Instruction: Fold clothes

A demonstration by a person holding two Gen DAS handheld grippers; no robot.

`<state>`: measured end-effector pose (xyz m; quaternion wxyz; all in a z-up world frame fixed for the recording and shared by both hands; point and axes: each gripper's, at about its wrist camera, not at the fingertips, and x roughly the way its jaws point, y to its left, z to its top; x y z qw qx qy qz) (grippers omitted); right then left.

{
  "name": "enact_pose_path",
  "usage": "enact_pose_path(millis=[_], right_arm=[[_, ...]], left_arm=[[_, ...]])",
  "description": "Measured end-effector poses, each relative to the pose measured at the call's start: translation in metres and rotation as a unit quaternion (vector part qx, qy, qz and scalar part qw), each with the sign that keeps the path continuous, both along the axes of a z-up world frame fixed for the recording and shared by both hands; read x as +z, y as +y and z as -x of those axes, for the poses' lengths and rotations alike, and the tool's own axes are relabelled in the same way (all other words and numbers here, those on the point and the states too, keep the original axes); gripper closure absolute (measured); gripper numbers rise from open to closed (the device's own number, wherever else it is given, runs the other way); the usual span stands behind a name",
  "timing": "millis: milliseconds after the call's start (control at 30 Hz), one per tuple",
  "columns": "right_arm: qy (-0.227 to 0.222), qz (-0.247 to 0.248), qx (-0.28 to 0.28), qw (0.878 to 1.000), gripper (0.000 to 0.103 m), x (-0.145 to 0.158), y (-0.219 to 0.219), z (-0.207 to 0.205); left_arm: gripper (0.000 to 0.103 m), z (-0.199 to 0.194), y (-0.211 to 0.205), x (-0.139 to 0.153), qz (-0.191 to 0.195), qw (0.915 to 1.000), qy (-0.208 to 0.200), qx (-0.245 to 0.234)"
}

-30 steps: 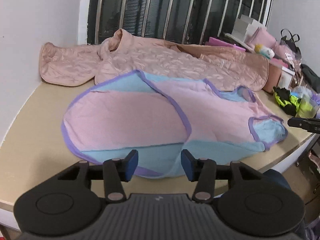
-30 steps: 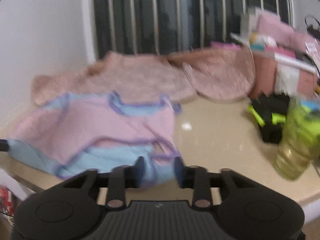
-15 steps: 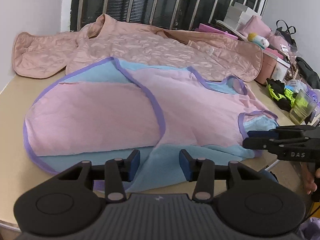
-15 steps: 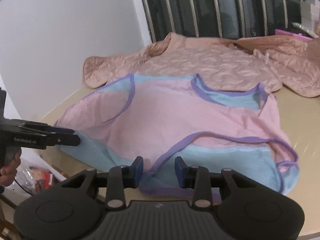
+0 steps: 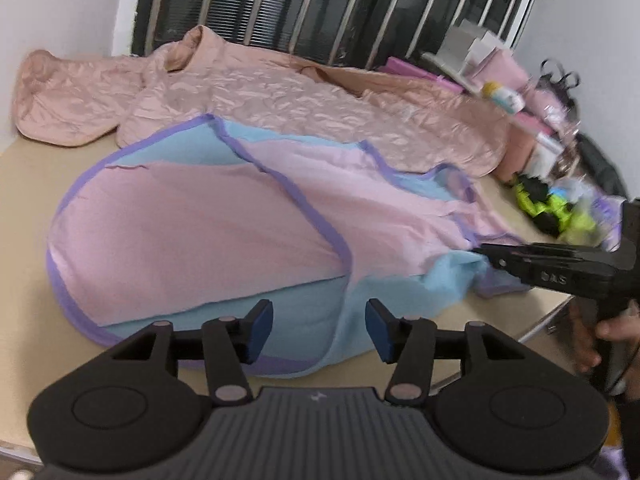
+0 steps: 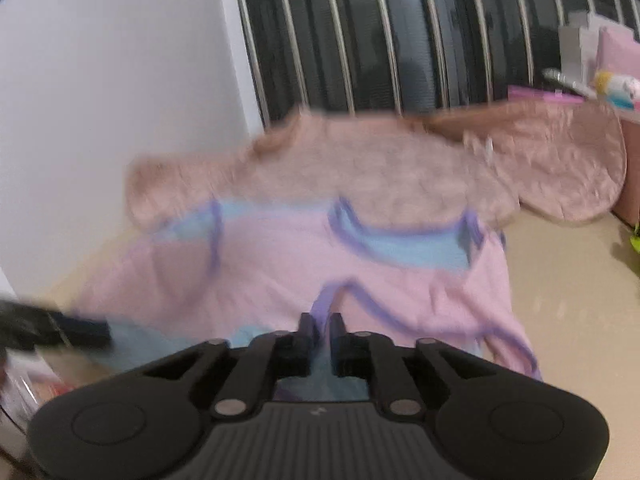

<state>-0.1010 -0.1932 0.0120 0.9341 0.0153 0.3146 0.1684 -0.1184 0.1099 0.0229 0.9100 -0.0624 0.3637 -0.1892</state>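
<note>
Nearest, the left gripper (image 5: 319, 330) hangs with fingers spread over the blue hem of the pink top (image 5: 224, 236) lying flat on the bench (image 5: 28, 184). The right gripper (image 6: 321, 334) pinches the purple-trimmed sleeve edge. One-sided pull could drag the quilted jacket (image 5: 304, 100) behind.

Home: barred window (image 5: 360, 12), cluttered tabletop (image 5: 24, 184)

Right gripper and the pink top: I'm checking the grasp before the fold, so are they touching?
Touching. In the right wrist view the right gripper has its jaws closed on the purple-trimmed edge of the pink top.
</note>
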Motion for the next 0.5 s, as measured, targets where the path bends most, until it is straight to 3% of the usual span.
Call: enact_pose_path(millis=[67, 133, 233, 333, 500], right_arm=[[-0.007, 0.02, -0.006, 1.0, 0.067, 0.001, 0.001, 0.005], [-0.033, 0.02, 0.001, 0.999, 0.06, 0.012, 0.002, 0.014], [-0.045, -0.014, 0.057, 0.997, 0.059, 0.03, 0.016, 0.016], [-0.024, -0.059, 0.139, 0.988, 0.059, 0.035, 0.047, 0.002], [0.039, -0.044, 0.17, 0.984, 0.063, 0.017, 0.111, -0.055]], left_arm=[[0.051, 0.005, 0.004, -0.002, -0.01, 1.0, -0.002, 0.0], [0.051, 0.011, 0.009, -0.002, -0.019, 0.9998, -0.006, 0.002], [0.051, 0.016, 0.023, -0.001, -0.026, 0.9995, -0.004, 0.016], [0.051, 0.018, 0.038, -0.001, -0.005, 0.9994, 0.001, 0.033], [0.047, 0.028, 0.039, 0.001, 0.005, 0.9996, -0.014, 0.023]])
